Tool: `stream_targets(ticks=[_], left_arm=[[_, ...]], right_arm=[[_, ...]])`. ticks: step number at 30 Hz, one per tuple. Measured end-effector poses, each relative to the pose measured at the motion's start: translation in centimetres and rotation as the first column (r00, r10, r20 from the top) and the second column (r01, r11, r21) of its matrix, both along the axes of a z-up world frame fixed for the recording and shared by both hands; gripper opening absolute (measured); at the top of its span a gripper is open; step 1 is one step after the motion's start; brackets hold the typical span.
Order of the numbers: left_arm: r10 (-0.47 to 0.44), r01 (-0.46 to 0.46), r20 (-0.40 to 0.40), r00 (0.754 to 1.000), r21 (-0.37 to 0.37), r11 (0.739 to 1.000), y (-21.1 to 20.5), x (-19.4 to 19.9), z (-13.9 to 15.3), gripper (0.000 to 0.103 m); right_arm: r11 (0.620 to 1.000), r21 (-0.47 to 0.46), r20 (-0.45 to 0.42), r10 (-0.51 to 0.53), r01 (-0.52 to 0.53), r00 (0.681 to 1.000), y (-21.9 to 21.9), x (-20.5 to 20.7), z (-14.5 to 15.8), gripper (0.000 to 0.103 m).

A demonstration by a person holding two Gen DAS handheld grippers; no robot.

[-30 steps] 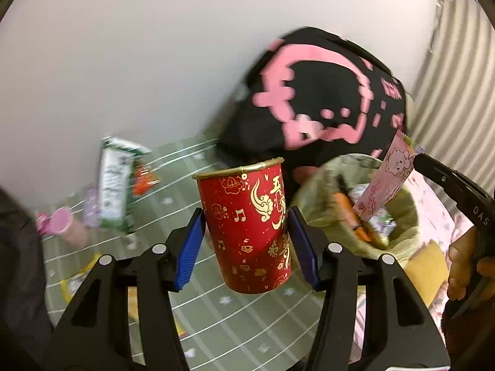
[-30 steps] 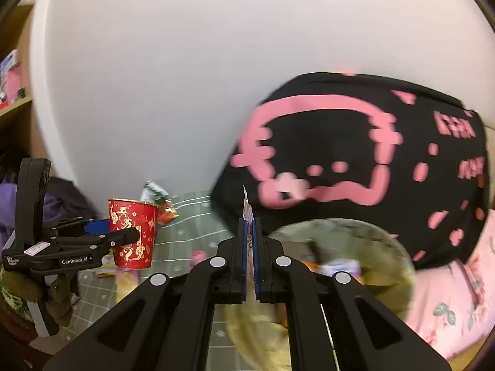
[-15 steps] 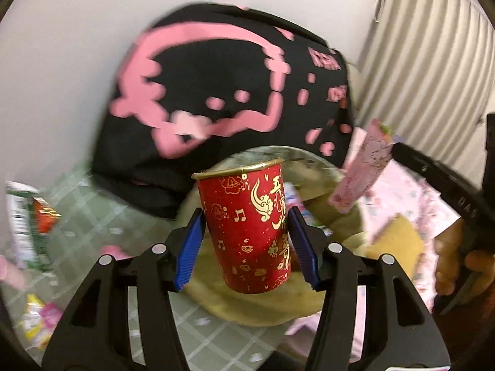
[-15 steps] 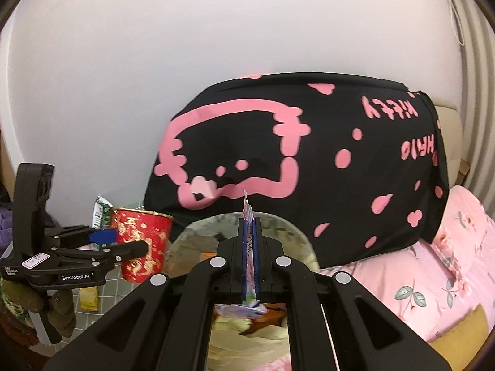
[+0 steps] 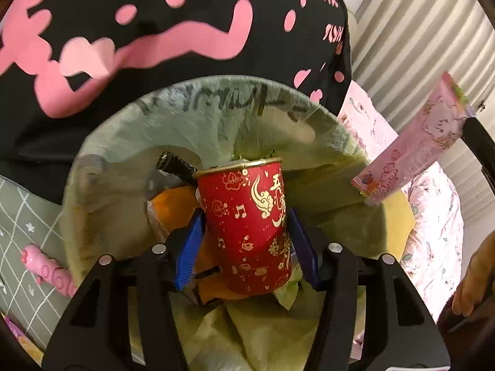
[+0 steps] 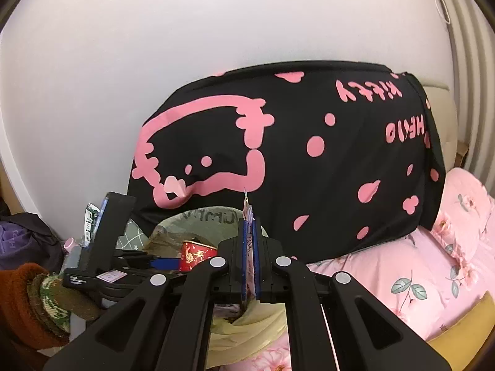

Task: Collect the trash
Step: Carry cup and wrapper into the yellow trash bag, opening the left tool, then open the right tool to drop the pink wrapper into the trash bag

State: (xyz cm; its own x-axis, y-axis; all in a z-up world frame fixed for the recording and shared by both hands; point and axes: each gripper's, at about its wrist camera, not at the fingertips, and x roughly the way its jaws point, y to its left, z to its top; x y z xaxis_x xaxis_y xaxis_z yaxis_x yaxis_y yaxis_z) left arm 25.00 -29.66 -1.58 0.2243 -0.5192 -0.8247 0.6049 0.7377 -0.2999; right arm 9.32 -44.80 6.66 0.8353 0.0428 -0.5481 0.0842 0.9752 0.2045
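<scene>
My left gripper (image 5: pixel 246 244) is shut on a red paper cup (image 5: pixel 247 225) with gold print, held upright right over the open trash bin (image 5: pixel 102 154) lined with a pale green bag. The bin holds orange and dark wrappers. My right gripper (image 6: pixel 249 247) is shut on a flat pink wrapper (image 6: pixel 247 216), which stands edge-on between the blue pads above the bin's right rim. The wrapper also shows at the right of the left wrist view (image 5: pixel 414 151). The cup shows in the right wrist view (image 6: pixel 196 252), with the bin (image 6: pixel 198 216) behind it.
A black cushion with pink print (image 5: pixel 154 31) leans on the wall behind the bin. A pink floral bedsheet (image 6: pixel 448 247) lies to the right. A green checked mat (image 5: pixel 27 210) with a small pink bottle (image 5: pixel 46 269) and more wrappers (image 6: pixel 91 219) lies to the left.
My left gripper has carried the red cup rightward from over the mat to above the bin opening. My right gripper with the pink wrapper has shifted to the bin's right side.
</scene>
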Motion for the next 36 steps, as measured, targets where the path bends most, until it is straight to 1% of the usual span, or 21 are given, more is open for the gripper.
stream_targets(ticks=[3,6,8,10,13,15,17,19,21,22,23,25,27,29,31,34,36], left_arm=[[0.010,-0.010,0.003,1.000,-0.021,1.000,0.0,0.1,0.3,0.056],[0.008,-0.007,0.019,1.000,-0.059,0.998,1.4,-0.5,1.8,0.064],[0.025,-0.022,0.042,0.999,-0.066,0.998,2.6,-0.8,2.9,0.065],[0.064,-0.058,0.065,0.996,-0.082,0.995,4.5,-1.2,4.2,0.065],[0.163,-0.154,0.097,0.982,-0.097,0.983,7.9,-1.7,5.8,0.065],[0.242,-0.232,0.116,0.963,-0.092,0.968,10.4,-1.8,6.3,0.065],[0.325,-0.316,0.135,0.936,-0.086,0.945,12.8,-2.0,6.4,0.065],[0.401,-0.399,0.169,0.900,-0.051,0.916,14.6,-2.1,6.3,0.065],[0.466,-0.472,0.189,0.864,-0.015,0.882,16.3,-2.2,6.1,0.065],[0.488,-0.495,0.179,0.854,-0.011,0.869,17.2,-2.3,5.8,0.065],[0.499,-0.505,0.171,0.849,-0.011,0.863,17.6,-2.5,5.6,0.065],[0.530,-0.536,0.161,0.833,-0.003,0.844,19.2,-3.1,5.2,0.065],[0.547,-0.555,0.159,0.822,0.003,0.832,20.2,-3.4,4.8,0.065],[0.557,-0.564,0.150,0.817,0.007,0.826,21.0,-4.0,4.5,0.065],[0.559,-0.567,0.147,0.816,0.011,0.824,21.6,-4.7,4.4,0.065],[0.557,-0.565,0.146,0.817,0.015,0.825,22.0,-4.9,4.0,0.065],[0.553,-0.561,0.144,0.820,0.016,0.828,22.3,-5.0,3.7,0.065]], right_arm=[[1.000,0.021,-0.009,0.018,-0.017,1.000,-0.4,0.6,-0.6,0.005],[0.999,0.024,0.002,0.048,-0.048,0.999,-0.1,1.2,-0.6,0.005],[0.997,0.032,0.014,0.072,-0.072,0.997,0.3,1.6,-0.3,0.005],[0.994,0.039,0.031,0.102,-0.103,0.994,1.0,2.0,0.2,0.005],[0.985,0.038,0.068,0.165,-0.168,0.984,2.8,2.7,1.3,0.005],[0.977,0.044,0.081,0.205,-0.209,0.976,4.0,3.2,1.7,0.005],[0.962,0.074,0.077,0.256,-0.262,0.964,5.3,4.0,1.5,0.005],[0.950,0.090,0.053,0.294,-0.298,0.954,6.7,4.9,0.6,0.005],[0.942,0.095,-0.009,0.323,-0.321,0.946,8.2,6.3,-1.5,0.005],[0.942,0.100,-0.036,0.326,-0.322,0.945,8.6,6.6,-2.4,0.005],[0.942,0.106,-0.089,0.328,-0.318,0.941,9.1,7.4,-4.0,0.005],[0.944,0.107,-0.148,0.327,-0.314,0.933,9.3,8.0,-5.9,0.005],[0.952,0.096,-0.216,0.305,-0.290,0.928,9.1,8.6,-7.9,0.005],[0.959,0.096,-0.245,0.281,-0.265,0.928,8.7,8.8,-9.0,0.005],[0.962,0.097,-0.262,0.272,-0.255,0.926,8.3,9.0,-9.5,0.005],[0.969,0.040,-0.292,0.245,-0.244,0.925,8.3,9.2,-9.7,0.005],[0.972,0.023,-0.305,0.230,-0.235,0.924,8.3,9.1,-9.7,0.005]])
